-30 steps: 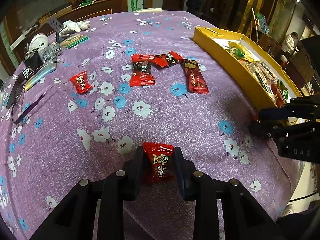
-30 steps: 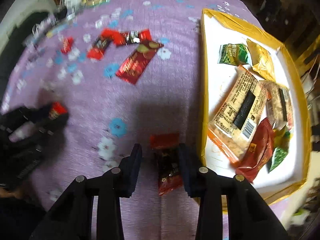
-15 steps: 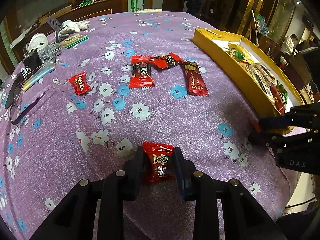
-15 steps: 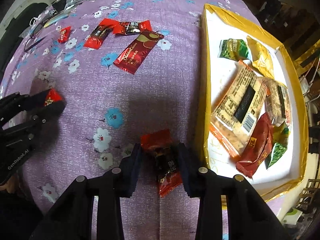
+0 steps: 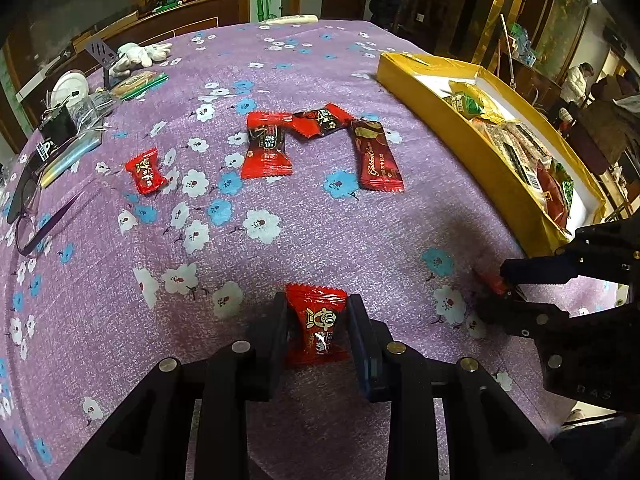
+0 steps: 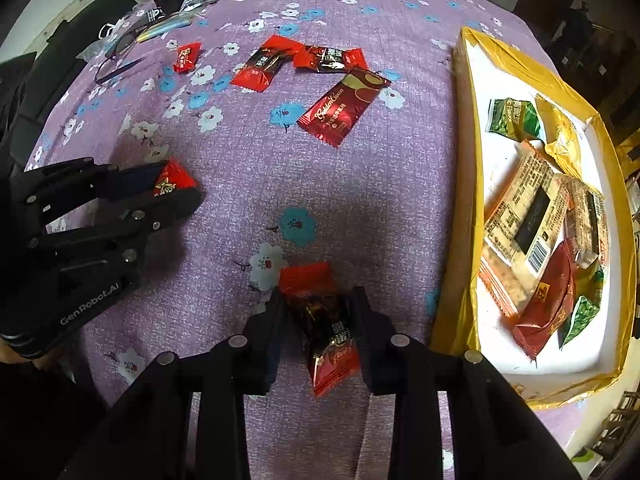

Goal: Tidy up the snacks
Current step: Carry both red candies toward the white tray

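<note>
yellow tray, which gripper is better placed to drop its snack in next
Right. The right gripper is closing on a dark red snack right beside the yellow tray; the left gripper, shut on a red candy, sits farther away.

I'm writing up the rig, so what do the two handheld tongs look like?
Both are matte black. The left tongs have flat paddle fingers on angular struts with round silver fasteners, and white "GenRobot.AI" lettering on the body. The right tongs match, with blue-tinted inner pads and faint lettering on the body.
</note>
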A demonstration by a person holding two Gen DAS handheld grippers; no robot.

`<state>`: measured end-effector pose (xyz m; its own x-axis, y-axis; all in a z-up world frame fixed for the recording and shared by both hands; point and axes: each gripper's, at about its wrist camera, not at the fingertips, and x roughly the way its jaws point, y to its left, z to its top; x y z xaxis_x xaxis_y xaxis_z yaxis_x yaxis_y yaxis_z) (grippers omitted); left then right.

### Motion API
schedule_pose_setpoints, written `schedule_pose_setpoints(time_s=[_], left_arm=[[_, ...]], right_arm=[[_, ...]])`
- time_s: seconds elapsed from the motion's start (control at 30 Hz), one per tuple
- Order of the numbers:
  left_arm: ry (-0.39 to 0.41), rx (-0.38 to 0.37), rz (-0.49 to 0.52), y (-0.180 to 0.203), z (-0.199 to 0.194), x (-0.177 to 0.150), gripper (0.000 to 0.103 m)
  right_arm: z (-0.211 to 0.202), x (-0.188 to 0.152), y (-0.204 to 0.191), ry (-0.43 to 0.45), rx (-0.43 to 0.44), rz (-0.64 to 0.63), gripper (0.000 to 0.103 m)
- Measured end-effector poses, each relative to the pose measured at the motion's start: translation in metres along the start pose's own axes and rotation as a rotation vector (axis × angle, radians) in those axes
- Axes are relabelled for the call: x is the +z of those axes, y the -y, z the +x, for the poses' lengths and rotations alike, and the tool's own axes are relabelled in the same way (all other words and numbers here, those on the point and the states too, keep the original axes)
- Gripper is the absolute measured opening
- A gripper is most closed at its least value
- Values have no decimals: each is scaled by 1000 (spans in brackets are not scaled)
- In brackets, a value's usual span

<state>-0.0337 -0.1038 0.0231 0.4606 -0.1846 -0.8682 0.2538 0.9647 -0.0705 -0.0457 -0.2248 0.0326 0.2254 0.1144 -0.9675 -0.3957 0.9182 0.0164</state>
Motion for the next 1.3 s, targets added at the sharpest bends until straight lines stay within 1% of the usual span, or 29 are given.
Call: schedule_pose_setpoints(time_s=[0.1, 0.37, 0.6, 0.87, 1.07, 1.3], left_arm=[[0, 7, 6, 1, 0, -1, 30], [-10, 12, 14, 5, -2, -1, 30], [-7, 15, 41, 15, -8, 0, 30], [-6, 20, 68, 31, -11, 5, 30], [6, 15, 84, 46, -14, 12, 30], [24, -10, 71, 63, -16, 28, 30]], right_arm=[[4, -2, 4, -12, 20, 12, 32], [2, -2, 10, 11, 58, 55, 31], [-20, -13, 20, 105, 138, 71, 28], [-34, -19, 38, 163, 163, 138, 28], [-48, -27, 59, 223, 182, 184, 28], [-64, -37, 99, 278, 219, 293, 28]])
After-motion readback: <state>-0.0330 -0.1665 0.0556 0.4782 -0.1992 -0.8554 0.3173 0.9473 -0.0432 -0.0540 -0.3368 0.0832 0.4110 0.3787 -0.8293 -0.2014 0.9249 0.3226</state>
